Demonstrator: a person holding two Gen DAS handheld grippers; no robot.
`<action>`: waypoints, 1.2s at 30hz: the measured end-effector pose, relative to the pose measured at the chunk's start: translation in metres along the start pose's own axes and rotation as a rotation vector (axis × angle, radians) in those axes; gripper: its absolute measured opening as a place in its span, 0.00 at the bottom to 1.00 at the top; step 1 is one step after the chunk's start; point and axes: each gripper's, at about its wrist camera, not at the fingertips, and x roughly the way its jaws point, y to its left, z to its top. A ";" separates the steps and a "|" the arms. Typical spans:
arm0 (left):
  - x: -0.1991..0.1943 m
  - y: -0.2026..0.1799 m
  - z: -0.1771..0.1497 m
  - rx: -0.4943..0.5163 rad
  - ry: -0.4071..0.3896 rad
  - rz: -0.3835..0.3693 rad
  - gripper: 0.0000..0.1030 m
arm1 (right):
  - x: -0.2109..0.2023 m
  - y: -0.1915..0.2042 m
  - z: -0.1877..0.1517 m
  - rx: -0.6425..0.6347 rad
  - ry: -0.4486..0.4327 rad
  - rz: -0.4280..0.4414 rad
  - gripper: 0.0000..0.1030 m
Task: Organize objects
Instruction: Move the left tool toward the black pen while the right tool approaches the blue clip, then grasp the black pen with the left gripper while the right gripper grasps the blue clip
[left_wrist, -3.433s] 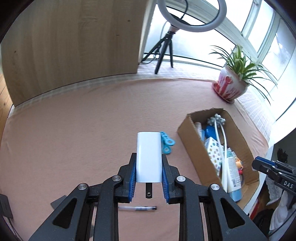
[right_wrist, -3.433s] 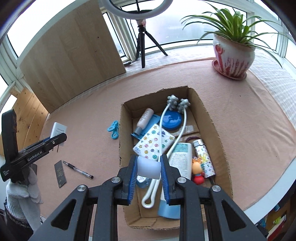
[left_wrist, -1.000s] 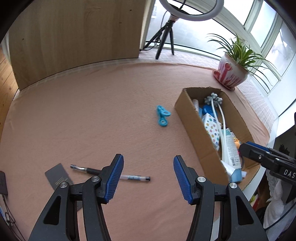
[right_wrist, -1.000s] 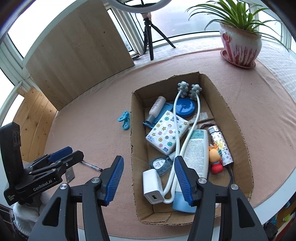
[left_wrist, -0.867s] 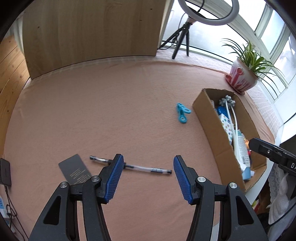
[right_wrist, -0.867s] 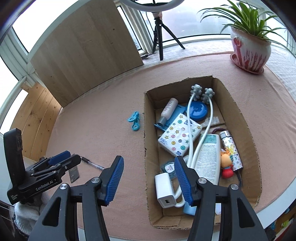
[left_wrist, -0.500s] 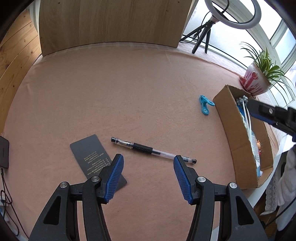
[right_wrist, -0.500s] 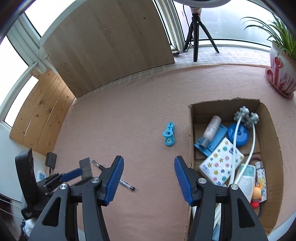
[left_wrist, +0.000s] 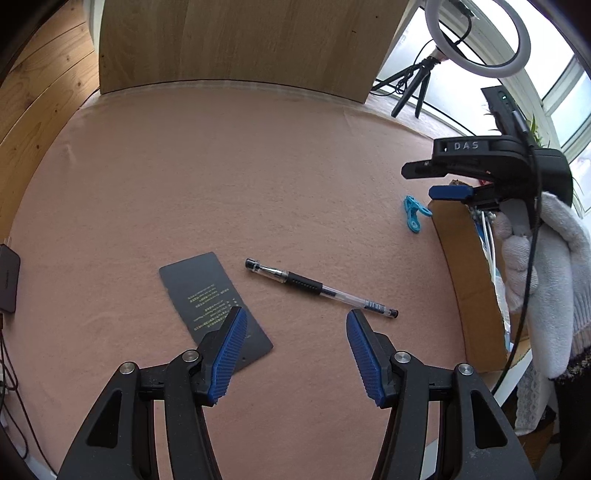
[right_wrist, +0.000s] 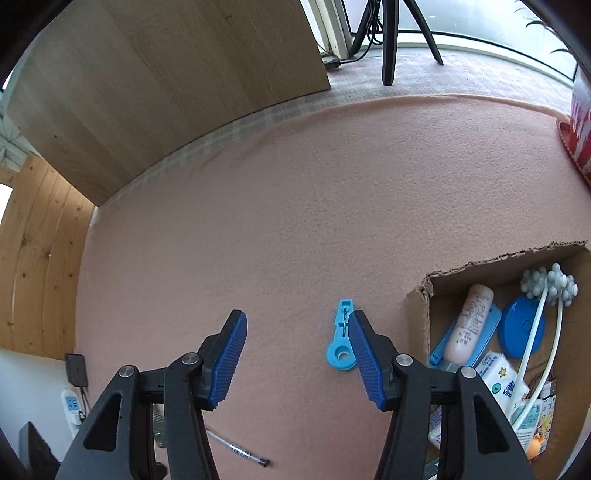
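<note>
A clear pen with a black grip (left_wrist: 320, 288) lies on the pink cloth just ahead of my open, empty left gripper (left_wrist: 294, 325). A black card (left_wrist: 214, 309) lies beside it, partly under the left finger. A blue clip (left_wrist: 414, 217) rests near the cardboard box (left_wrist: 466, 280). In the right wrist view the blue clip (right_wrist: 341, 341) sits right by the right finger of my open, empty right gripper (right_wrist: 295, 326). The box (right_wrist: 417, 299) holds a bottle, a blue lid, a white massager and several other items. The pen tip (right_wrist: 243, 453) shows low down.
A wooden panel (left_wrist: 236, 40) stands at the back. A ring light on a tripod (left_wrist: 476, 37) and a red-and-white plant pot (right_wrist: 580, 129) are near the window. A black device (left_wrist: 7, 280) and a white power strip (right_wrist: 72, 404) lie at the cloth's left edge.
Both grippers have swung left, away from the box. The pen and card now lie close before the left gripper; the blue clip now sits beside the right gripper's finger. Both stayed open.
</note>
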 end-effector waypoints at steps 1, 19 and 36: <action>-0.004 0.005 -0.001 -0.009 -0.006 0.001 0.58 | 0.006 0.003 0.001 -0.015 0.013 -0.024 0.52; -0.026 0.048 -0.009 -0.087 -0.046 -0.026 0.58 | 0.036 0.042 -0.019 -0.275 0.113 -0.279 0.14; 0.022 0.023 0.002 -0.027 0.042 -0.045 0.57 | 0.015 0.051 -0.098 -0.331 0.159 -0.039 0.06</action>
